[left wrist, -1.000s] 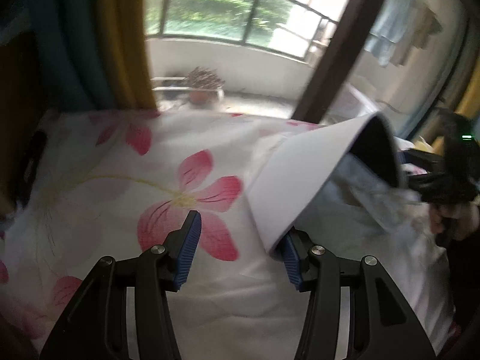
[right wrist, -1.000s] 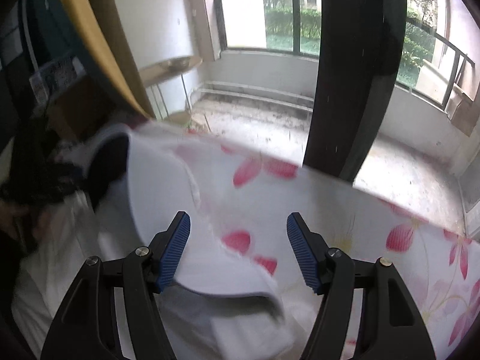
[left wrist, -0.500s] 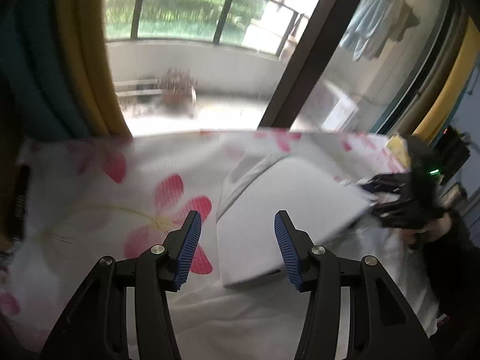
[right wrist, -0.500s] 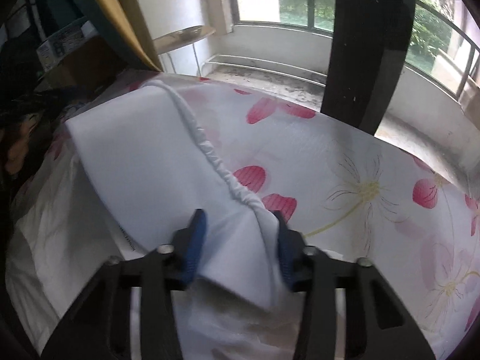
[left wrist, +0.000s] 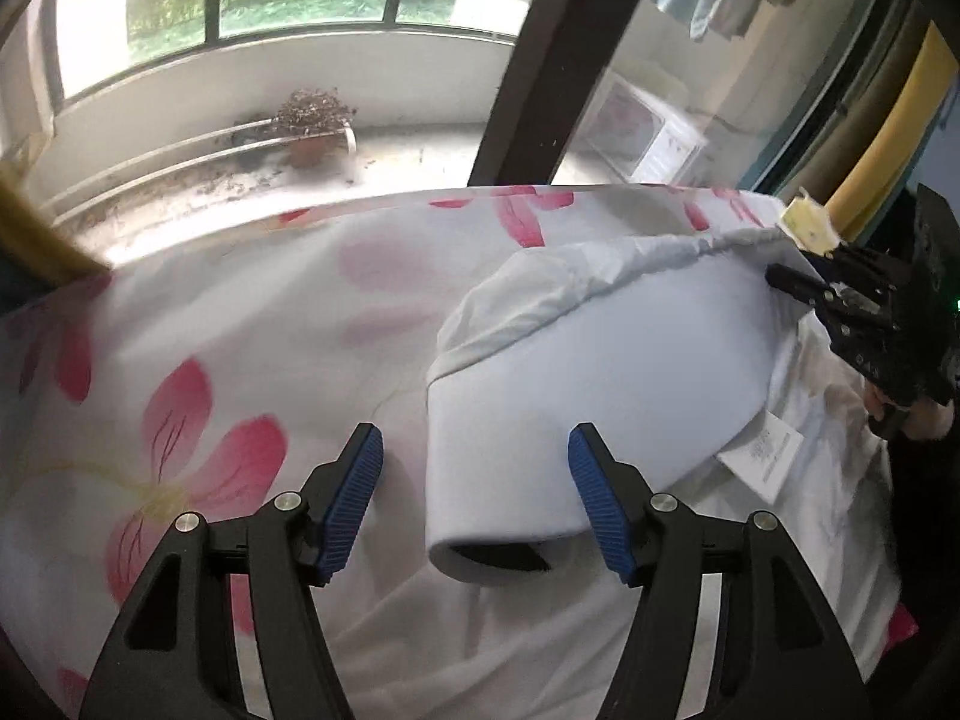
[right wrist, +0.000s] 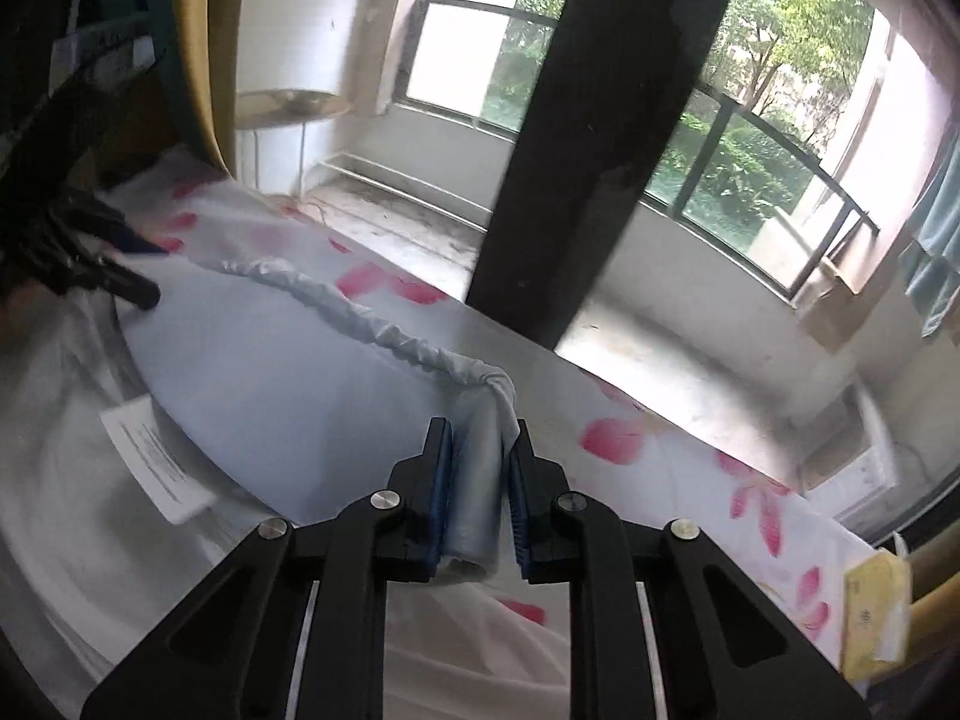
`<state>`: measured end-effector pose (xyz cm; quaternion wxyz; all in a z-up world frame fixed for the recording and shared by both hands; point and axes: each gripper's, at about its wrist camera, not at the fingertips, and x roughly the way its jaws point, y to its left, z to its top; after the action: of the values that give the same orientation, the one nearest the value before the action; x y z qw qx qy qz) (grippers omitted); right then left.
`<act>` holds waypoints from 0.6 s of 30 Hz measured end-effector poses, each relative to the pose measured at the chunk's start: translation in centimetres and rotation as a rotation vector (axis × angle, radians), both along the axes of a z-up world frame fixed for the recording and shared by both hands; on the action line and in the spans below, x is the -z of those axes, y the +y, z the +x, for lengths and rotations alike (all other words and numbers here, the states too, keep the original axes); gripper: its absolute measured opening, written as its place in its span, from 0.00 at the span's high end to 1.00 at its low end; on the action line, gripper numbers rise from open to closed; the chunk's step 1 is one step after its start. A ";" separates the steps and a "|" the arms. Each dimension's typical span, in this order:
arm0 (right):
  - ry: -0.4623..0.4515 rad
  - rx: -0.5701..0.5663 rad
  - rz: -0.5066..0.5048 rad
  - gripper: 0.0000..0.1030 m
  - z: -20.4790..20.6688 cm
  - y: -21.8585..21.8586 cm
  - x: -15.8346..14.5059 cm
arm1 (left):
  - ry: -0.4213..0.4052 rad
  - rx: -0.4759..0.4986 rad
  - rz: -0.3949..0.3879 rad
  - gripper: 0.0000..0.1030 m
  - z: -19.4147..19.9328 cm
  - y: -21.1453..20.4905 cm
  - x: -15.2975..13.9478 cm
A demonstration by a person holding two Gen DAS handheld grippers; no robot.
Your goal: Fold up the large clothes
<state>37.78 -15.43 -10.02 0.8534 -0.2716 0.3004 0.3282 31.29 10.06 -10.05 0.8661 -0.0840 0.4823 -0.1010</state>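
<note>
Both wrist views look down, close; share white garment (left wrist: pixel 606 360) (right wrist: pixel 288 384), balcony.

Garment (left wrist: pixel 630 360): was laid on the bedsheet (left wrist: pixel 240 312), toward its right side in the left wrist view.
Elastic hem (right wrist: pixel 372 318): ran along the garment's far edge.
Paper tag (left wrist: pixel 762 456): lay just beside the garment's right edge, on the fabric underneath.
Potted plant (left wrist: pixel 312 132): stood on the balcony floor behind the bed.
Door post (right wrist: pixel 576 138): rose behind the bed's far edge.
</note>
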 end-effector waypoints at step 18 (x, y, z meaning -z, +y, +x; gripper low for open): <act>0.439 -0.038 0.230 0.74 3.9 -4.5 2.9 | -0.105 0.045 -0.028 0.81 -0.1 -0.7 -0.9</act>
<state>41.68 -19.89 -12.89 0.7866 -0.1007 0.4341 0.4276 31.16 9.41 -9.13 0.8865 -0.0798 0.4365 -0.1312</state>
